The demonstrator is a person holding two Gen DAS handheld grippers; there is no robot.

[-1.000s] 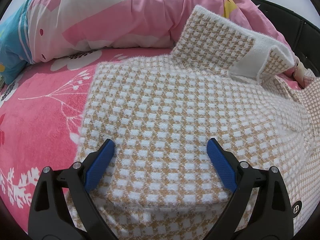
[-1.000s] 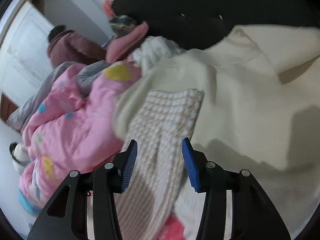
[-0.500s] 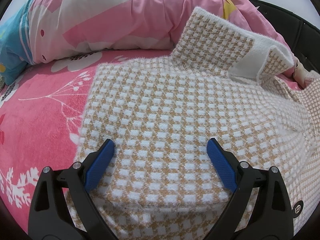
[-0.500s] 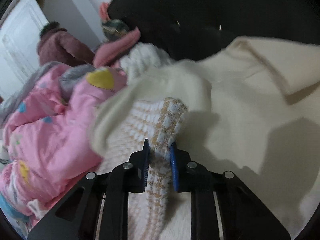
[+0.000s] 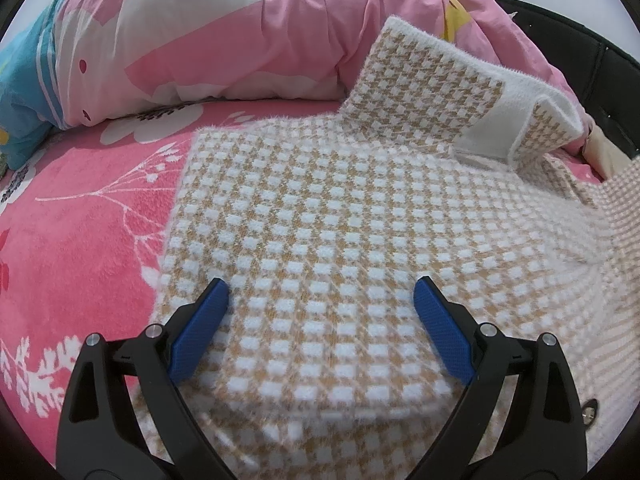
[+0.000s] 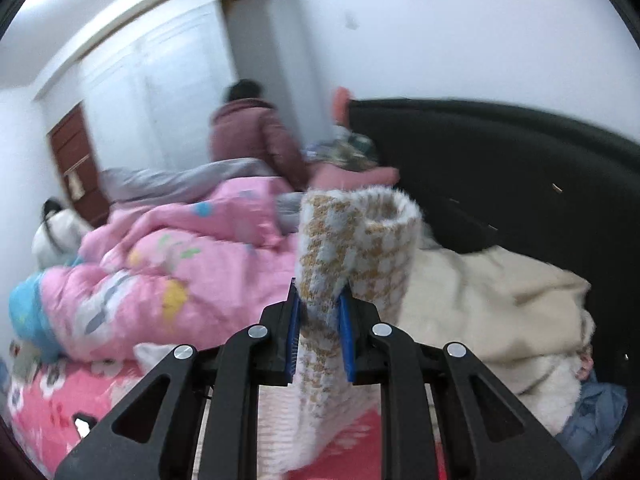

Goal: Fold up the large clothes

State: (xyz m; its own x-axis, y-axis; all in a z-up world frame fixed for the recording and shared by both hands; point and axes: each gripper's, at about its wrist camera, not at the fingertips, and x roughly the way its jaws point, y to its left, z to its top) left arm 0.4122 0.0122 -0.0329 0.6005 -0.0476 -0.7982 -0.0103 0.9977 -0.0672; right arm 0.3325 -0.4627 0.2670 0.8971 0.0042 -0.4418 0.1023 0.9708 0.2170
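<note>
Pink quilt (image 5: 224,40) heaped behind, black headboard (image 6: 500,168) right, pink bedsheet (image 5: 80,240) apparently clear left.

I'm working in someone's bedroom, in a lived-in home. Under my grippers is a bed with a pink flowered sheet (image 5: 80,240), and a puffy pink quilt (image 5: 240,40) is heaped along its far side. A dark padded headboard (image 6: 500,168) stands against a plain white wall (image 6: 460,28). Across the room I see a white wardrobe (image 6: 160,80) beside a brown wooden door (image 6: 72,152). A person in a dark red padded jacket (image 6: 252,136) sits past the bedding, and a cream blanket (image 6: 500,300) lies bunched by the headboard
</note>
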